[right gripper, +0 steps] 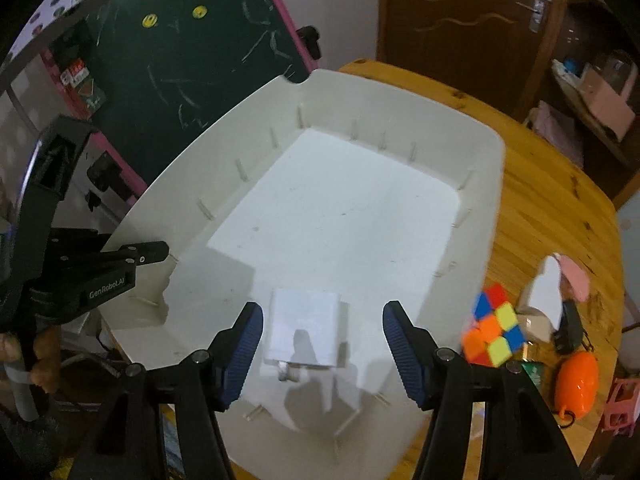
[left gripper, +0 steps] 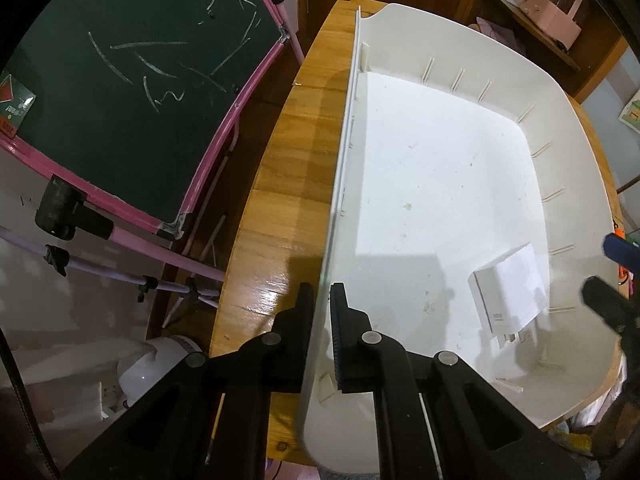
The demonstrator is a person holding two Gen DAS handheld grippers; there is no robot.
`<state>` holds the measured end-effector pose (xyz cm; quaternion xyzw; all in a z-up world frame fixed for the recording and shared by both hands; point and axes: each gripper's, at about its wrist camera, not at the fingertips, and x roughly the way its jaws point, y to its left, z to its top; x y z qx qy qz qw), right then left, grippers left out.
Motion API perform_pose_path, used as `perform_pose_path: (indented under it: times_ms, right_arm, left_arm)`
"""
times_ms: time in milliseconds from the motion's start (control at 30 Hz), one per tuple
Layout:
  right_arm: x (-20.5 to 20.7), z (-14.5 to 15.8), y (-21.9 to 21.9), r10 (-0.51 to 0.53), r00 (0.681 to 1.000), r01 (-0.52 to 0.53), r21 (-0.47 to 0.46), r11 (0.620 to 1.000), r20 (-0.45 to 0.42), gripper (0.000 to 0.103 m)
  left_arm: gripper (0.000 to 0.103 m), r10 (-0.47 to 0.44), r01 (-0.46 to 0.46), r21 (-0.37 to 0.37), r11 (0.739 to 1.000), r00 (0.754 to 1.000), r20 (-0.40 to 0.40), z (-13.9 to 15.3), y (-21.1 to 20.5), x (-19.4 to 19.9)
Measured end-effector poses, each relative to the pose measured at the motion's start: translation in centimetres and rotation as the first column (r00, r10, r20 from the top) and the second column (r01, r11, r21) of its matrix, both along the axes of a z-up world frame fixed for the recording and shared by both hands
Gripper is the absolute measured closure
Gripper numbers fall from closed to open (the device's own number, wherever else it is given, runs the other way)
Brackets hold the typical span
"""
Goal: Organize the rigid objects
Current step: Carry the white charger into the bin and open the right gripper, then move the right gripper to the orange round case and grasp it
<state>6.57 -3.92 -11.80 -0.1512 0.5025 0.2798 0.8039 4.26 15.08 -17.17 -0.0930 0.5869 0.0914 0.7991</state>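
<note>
A large white plastic bin point(left gripper: 440, 24) stands on the wooden table point(left gripper: 280, 200). My left gripper point(left gripper: 322, 292) is shut on the bin's left wall, one finger outside and one inside. A white plug-in charger point(left gripper: 508, 284) lies on the bin floor near the right wall. In the right wrist view my right gripper point(right gripper: 324, 312) hangs open over that charger point(right gripper: 304, 320), with a blue pad on each side and a gap to both. The left gripper's fingers point(right gripper: 152, 252) show at the bin's point(right gripper: 400, 100) left rim.
Right of the bin on the table point(right gripper: 540, 184) lie a colour puzzle cube point(right gripper: 494, 330), an orange egg-shaped thing point(right gripper: 576, 384), a small black item point(right gripper: 570, 326) and a white and pink piece point(right gripper: 548, 292). A pink-framed chalkboard point(left gripper: 140, 60) stands left of the table.
</note>
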Motion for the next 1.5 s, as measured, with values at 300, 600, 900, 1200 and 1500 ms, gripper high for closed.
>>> perform_pose_path:
  times_ms: [300,600,900,1200,1500]
  right_arm:
    - [-0.2,2.2,-5.1,-0.128,0.989,0.128,-0.002,0.992,0.079,0.040]
    - [-1.9,4.6,-10.1,-0.238,0.953,0.241,0.008,0.971,0.190,0.040]
    - [-2.4,5.7,-16.3,-0.404,0.887,0.403,0.051,0.914,0.225,0.040]
    - [-1.1,4.1,-20.8,-0.533,0.832,0.536,0.028,0.844,0.150,0.039]
    - [0.9,1.2,-24.8,-0.637,0.770,0.635,0.040,0.771,0.034,0.032]
  left_arm:
    - [0.094,-0.001,0.001,0.001,1.000,1.000,0.000,0.0,-0.2,-0.3]
    - [0.094,-0.002,0.002,0.004,1.000,1.000,0.000,-0.1,-0.3,-0.5]
    - [0.094,0.001,-0.001,0.010,1.000,1.000,-0.003,0.0,-0.5,-0.6]
    - [0.093,0.003,-0.003,0.005,1.000,1.000,-0.010,-0.1,-0.4,-0.8]
    - [0.093,0.005,-0.005,-0.001,1.000,1.000,-0.021,-0.2,-0.3,-0.7]
